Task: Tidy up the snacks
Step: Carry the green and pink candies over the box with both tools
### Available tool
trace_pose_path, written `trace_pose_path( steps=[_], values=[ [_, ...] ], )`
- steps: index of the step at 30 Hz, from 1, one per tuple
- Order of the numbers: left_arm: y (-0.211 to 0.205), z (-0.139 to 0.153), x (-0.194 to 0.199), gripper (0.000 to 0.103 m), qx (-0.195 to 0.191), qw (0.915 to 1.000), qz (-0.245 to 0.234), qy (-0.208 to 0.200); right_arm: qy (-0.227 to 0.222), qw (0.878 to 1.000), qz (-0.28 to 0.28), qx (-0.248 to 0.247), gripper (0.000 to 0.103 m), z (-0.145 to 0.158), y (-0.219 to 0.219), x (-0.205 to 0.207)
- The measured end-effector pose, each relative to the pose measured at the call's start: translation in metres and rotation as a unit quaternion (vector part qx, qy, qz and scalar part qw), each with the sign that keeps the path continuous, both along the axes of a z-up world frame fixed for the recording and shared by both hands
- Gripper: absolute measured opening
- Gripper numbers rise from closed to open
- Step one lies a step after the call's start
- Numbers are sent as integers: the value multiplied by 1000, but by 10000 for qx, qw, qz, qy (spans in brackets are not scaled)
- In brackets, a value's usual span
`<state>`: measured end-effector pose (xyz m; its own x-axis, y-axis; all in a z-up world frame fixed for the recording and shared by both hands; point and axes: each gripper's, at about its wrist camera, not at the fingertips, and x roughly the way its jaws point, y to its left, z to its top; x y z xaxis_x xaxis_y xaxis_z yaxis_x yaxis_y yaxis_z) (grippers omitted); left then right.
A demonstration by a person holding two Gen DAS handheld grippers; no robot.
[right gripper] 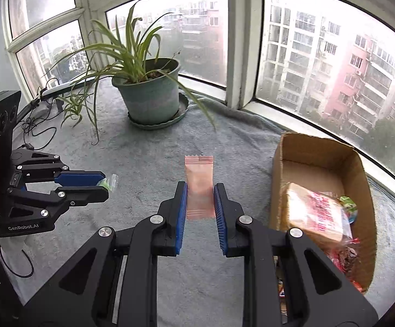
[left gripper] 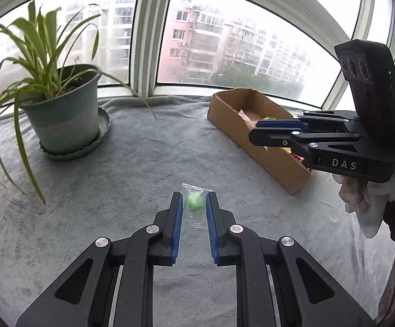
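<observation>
Pink wrapped snack point(right gripper: 199, 184) clamped in my right tool point(right gripper: 200, 190), green candy point(left gripper: 195, 203) clamped in my left tool point(left gripper: 194, 204); both were mid-carry, next needing release over the cardboard box point(right gripper: 317, 163).

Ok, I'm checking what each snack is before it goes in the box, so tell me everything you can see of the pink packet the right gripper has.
The pink plastic snack packet is a small flat pillow pack with zigzag-cut ends and striped seals at both ends. It looks translucent, with its contents unclear. It stands lengthwise between the blue pads of the right gripper, which is shut on its sides, holding it above the grey cloth, left of the open cardboard box.
</observation>
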<state>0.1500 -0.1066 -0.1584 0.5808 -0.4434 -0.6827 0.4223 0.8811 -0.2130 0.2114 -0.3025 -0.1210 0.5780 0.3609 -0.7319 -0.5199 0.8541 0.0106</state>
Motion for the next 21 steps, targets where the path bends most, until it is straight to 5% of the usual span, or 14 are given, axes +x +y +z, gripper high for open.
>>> trace_pose_path(
  steps=[21],
  values=[
    [-87, 48, 50, 16, -89, 9975, -528, -456, -387, 9847, -1694, -127, 21, 31, -156, -2]
  ],
)
